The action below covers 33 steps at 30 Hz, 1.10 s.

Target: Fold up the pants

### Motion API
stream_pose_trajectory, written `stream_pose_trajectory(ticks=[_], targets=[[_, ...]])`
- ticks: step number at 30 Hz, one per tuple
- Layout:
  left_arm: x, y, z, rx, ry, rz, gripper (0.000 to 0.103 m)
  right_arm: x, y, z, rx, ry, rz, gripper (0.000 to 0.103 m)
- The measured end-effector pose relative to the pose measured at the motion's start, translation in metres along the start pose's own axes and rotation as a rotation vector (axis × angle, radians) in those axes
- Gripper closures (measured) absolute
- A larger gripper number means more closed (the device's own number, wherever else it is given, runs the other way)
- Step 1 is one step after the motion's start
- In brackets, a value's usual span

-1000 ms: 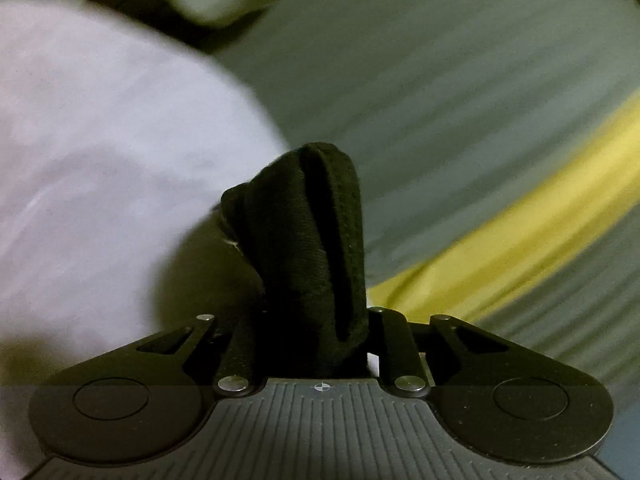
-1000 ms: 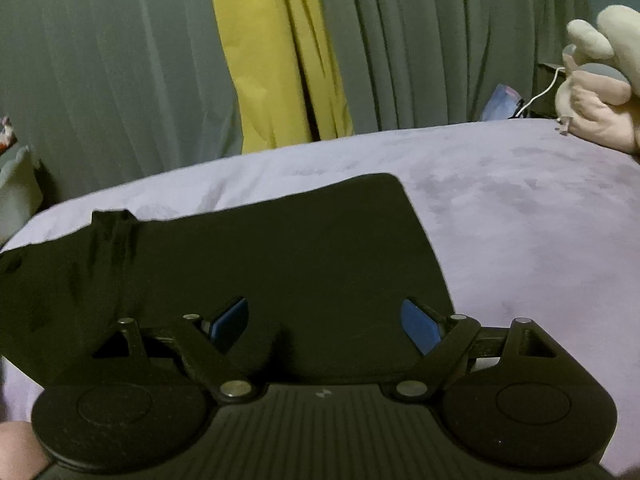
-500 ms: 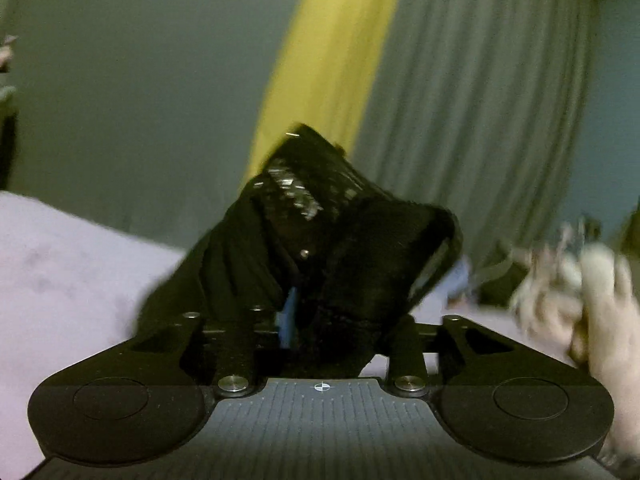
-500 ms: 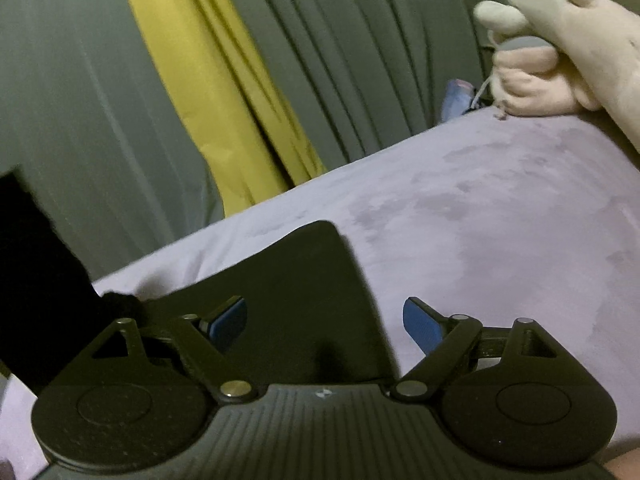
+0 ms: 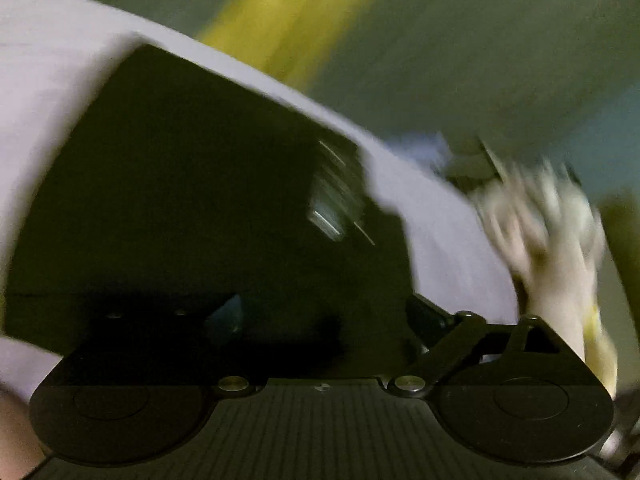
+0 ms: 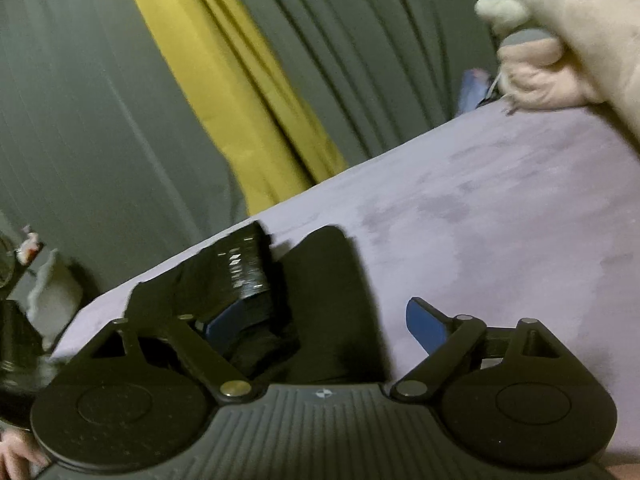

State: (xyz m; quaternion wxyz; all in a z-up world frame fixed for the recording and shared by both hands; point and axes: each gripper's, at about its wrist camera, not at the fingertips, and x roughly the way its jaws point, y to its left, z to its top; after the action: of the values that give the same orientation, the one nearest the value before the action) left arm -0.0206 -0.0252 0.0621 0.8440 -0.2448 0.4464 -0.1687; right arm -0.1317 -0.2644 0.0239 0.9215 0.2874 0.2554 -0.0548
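The black pants (image 5: 192, 184) lie folded flat on the lilac bed (image 5: 48, 60), with a shiny printed waistband patch (image 5: 332, 200) on top. The left wrist view is blurred by motion. My left gripper (image 5: 324, 320) stands over the near edge of the pants with its jaws wide apart and nothing between them. In the right wrist view the pants (image 6: 324, 280) lie just ahead, with the printed band (image 6: 244, 268) on the left. My right gripper (image 6: 316, 320) is open and empty, low over the pants' right end.
A cream plush toy (image 6: 568, 40) lies at the bed's far right, also blurred in the left wrist view (image 5: 548, 232). Grey and yellow curtains (image 6: 224, 92) hang behind the bed (image 6: 500, 208). A white cloth (image 6: 52, 288) sits off the bed's left end.
My left gripper carried the bunched pants end over onto the bed, then opened and let go. The pants now lie folded. My right gripper stayed open and tilted.
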Motion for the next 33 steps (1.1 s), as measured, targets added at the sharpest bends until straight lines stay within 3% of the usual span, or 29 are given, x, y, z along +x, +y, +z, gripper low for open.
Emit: stream_pose_trajectory(ticks=[4,7,9,10,12,17,18,20,25,27,29,33], targets=[[-0.037,0.057,0.008,-0.176,-0.26,0.261,0.007,0.04,0.012,-0.003,0.074,0.079,0.063,0.014],[-0.042,0.095,0.0,-0.251,-0.368,0.42,0.007,0.068,0.017,-0.004,0.168,0.128,0.129,0.014],[-0.034,0.109,-0.011,-0.287,-0.391,0.507,0.007,0.089,0.018,-0.008,0.24,0.177,0.161,0.014],[-0.029,0.117,-0.011,-0.359,-0.354,0.508,0.007,0.099,0.016,-0.011,0.284,0.206,0.162,0.014],[-0.022,0.126,-0.009,-0.425,-0.323,0.43,0.007,0.114,0.009,-0.021,0.371,0.242,0.151,0.015],[-0.01,0.121,-0.007,-0.391,-0.343,0.445,0.007,0.122,0.005,-0.028,0.446,0.215,0.149,0.022],[-0.007,0.12,-0.006,-0.381,-0.346,0.445,0.007,0.121,0.005,-0.028,0.449,0.211,0.149,0.037],[-0.013,0.125,-0.008,-0.373,-0.349,0.445,0.007,0.117,0.003,-0.027,0.449,0.196,0.161,0.054],[-0.015,0.12,-0.01,-0.375,-0.353,0.439,0.006,0.126,-0.012,-0.031,0.542,0.194,0.211,0.051],[-0.015,0.119,-0.01,-0.372,-0.355,0.443,0.006,0.13,-0.012,-0.029,0.564,0.183,0.24,0.039],[-0.015,0.119,-0.01,-0.373,-0.357,0.449,0.006,0.133,-0.007,-0.026,0.555,0.176,0.258,0.033],[-0.016,0.122,-0.011,-0.393,-0.363,0.446,0.006,0.136,-0.007,-0.022,0.577,0.151,0.322,0.037]])
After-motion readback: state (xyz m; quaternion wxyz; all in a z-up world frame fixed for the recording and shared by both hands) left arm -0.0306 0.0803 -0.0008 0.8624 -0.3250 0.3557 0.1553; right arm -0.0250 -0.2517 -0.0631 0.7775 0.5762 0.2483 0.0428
